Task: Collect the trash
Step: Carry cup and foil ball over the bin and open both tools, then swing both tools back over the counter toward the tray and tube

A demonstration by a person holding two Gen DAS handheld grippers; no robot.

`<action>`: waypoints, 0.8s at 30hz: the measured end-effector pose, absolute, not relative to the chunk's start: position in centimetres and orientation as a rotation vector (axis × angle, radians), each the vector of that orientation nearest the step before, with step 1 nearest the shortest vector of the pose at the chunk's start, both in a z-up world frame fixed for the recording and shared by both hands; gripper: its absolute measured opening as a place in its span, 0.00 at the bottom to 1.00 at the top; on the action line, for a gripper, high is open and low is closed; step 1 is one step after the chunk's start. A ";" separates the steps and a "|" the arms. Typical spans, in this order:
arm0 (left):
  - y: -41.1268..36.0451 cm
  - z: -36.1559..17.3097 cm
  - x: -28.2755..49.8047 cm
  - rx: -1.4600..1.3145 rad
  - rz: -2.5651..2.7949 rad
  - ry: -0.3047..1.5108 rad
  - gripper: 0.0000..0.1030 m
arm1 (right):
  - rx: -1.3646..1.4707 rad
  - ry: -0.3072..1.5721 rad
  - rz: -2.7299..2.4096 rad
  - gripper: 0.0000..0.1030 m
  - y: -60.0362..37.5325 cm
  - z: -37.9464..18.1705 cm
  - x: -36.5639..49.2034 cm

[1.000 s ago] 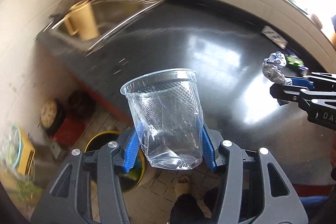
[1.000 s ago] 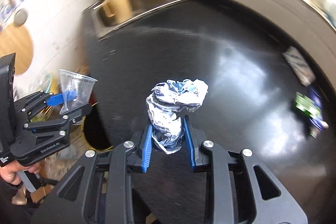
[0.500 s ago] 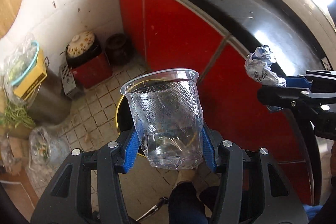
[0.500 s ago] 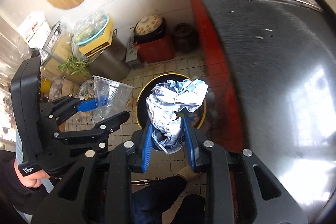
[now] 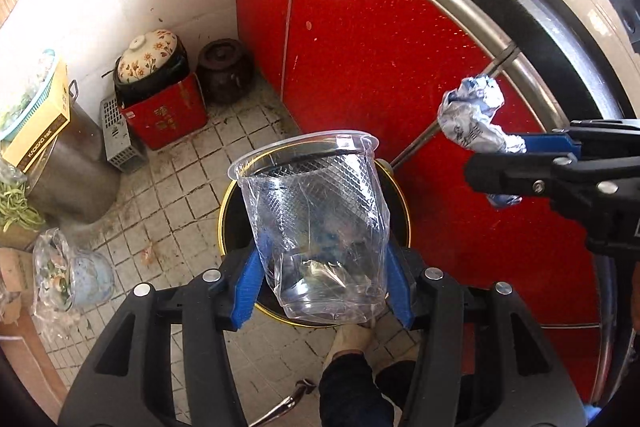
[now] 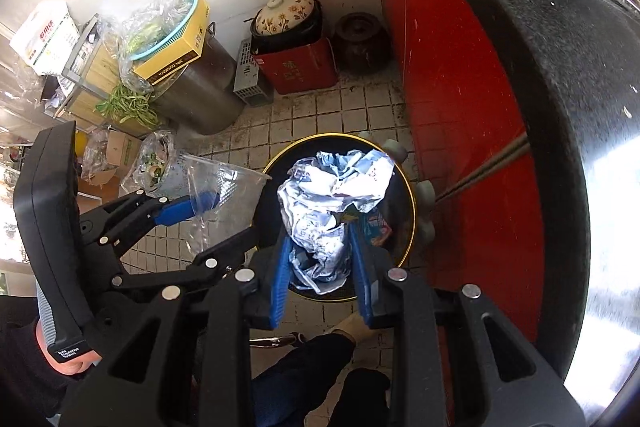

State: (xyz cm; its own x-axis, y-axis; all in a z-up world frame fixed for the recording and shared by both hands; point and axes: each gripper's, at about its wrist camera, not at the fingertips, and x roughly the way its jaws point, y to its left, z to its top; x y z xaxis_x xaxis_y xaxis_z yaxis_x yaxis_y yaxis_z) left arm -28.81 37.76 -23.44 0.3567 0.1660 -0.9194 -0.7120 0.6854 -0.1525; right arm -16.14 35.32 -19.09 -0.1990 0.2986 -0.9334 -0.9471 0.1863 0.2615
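- My left gripper (image 5: pixel 322 279) has its jaws pinching a clear plastic cup (image 5: pixel 316 223) near its base, mouth pointing away from me.
- My right gripper (image 6: pixel 322 267) has its jaws clamped on a crumpled foil wrapper (image 6: pixel 332 195).
- Beyond both sets of jaws, on the tiled floor (image 5: pixel 172 203), sits a black bin (image 6: pixel 400 227) with a gold rim, beside the red cabinet (image 5: pixel 360 59).

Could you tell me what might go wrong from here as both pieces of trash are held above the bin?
The left gripper holds the clear plastic cup near the trash bin rim, so it might bounce out. The crumpled wrapper could snag in the right gripper. The two grippers are close and could collide.
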 end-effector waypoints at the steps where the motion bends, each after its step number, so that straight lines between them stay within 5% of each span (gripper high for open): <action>1: 37.9 -23.6 -28.8 -0.606 0.619 1.065 0.51 | -0.717 1.260 1.326 0.27 35.6 -19.1 -16.2; 4: 38.0 -23.8 -28.7 -0.617 0.622 1.065 0.54 | -0.726 1.245 1.326 0.27 36.1 -18.9 -16.0; 8: 38.2 -24.2 -28.8 -0.610 0.624 1.074 0.69 | -0.732 1.233 1.320 0.52 36.1 -18.5 -16.0; 15: 37.6 -23.0 -29.0 -0.584 0.630 1.081 0.76 | -0.713 1.202 1.363 0.53 34.6 -15.9 -16.0; 24: 31.0 -14.4 -26.5 -0.429 0.537 1.025 0.89 | -0.492 1.069 1.266 0.68 22.4 -5.0 -11.4</action>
